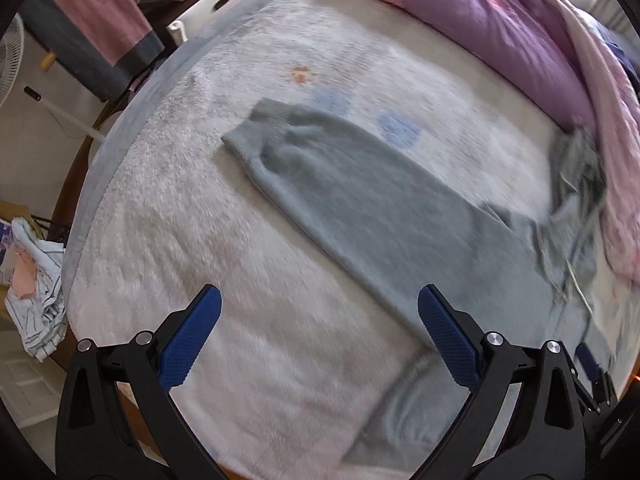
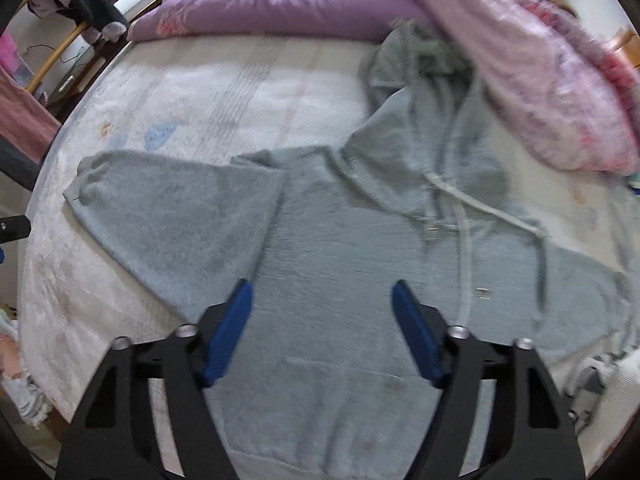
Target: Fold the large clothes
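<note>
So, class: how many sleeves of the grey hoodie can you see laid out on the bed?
2: the left sleeve stretches out flat toward the bed's left edge; the right sleeve runs toward the right edge, its cuff out of sight.

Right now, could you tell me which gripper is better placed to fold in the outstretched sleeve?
Probably the left gripper: it hangs open beside the sleeve, whose cuff lies ahead. The right gripper is over the hoodie's body.

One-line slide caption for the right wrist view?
Right gripper, jaws open and empty, above a grey hoodie spread flat on a white blanket beside purple bedding.
</note>
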Motion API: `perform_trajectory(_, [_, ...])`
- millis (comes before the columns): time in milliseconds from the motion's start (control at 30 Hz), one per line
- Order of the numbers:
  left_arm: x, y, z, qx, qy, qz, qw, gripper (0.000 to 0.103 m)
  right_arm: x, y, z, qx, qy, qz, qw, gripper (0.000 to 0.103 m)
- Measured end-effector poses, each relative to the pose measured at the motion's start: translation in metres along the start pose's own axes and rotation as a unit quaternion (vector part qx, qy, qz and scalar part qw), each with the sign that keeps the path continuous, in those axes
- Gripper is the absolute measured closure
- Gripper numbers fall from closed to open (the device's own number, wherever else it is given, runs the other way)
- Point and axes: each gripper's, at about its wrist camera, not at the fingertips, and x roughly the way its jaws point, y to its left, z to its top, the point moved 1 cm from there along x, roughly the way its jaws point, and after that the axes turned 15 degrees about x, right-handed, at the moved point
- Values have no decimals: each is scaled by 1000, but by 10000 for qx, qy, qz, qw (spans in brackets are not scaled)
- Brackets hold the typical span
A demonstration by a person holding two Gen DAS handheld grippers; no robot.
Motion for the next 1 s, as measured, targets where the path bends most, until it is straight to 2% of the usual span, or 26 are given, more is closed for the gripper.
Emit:
perform_trajectory(100, [24, 15, 10, -125, 22, -5, 9999, 5, 33, 4, 4, -20, 244, 139, 9996, 51])
perform_trajectory(133, [32, 19, 13, -154, 49, 15, 9999, 5, 43, 5, 5, 7, 334, 229, 9992, 60])
perform_trajectory(167, [39, 23, 15, -173, 73, 13, 9998, 5, 53, 6, 6, 17, 394, 290, 9988, 63])
perform_trajectory(233, [54, 31, 18, -229, 156, -35, 9996, 5, 69, 10, 8, -39, 488, 307, 9983, 66])
perform_trajectory(333, [77, 47, 22, -408, 284, -181, 9986, 5, 81, 17, 12, -83, 596, 567, 9966, 81])
perform_trajectory(400, [89, 56, 23, -531, 336, -293, 9976, 5, 91, 22, 13, -221, 651, 551, 9961, 84])
perform_trajectory(467, [101, 64, 22, -636, 413, -336, 9966, 5, 104, 24, 15, -158, 857, 643, 9941, 92])
perform_trajectory(567, [114, 75, 21, -788, 506, -401, 9948, 5, 122, 21, 16, -8, 1062, 618, 9924, 96])
perform_trajectory(667, [125, 84, 21, -872, 543, -436, 9938, 5, 128, 22, 19, 137, 1147, 810, 9900, 96])
perform_trajectory(767, [133, 90, 22, -886, 601, -424, 9933, 5, 126, 38, 19, -161, 1156, 989, 9882, 101])
perform_trajectory(867, [141, 94, 23, -964, 596, -480, 9924, 5, 125, 57, 19, -392, 1242, 1231, 9838, 101])
perform_trajectory(1000, [155, 103, 25, -1128, 690, -591, 9895, 5, 145, 73, 15, -567, 1347, 880, 9853, 102])
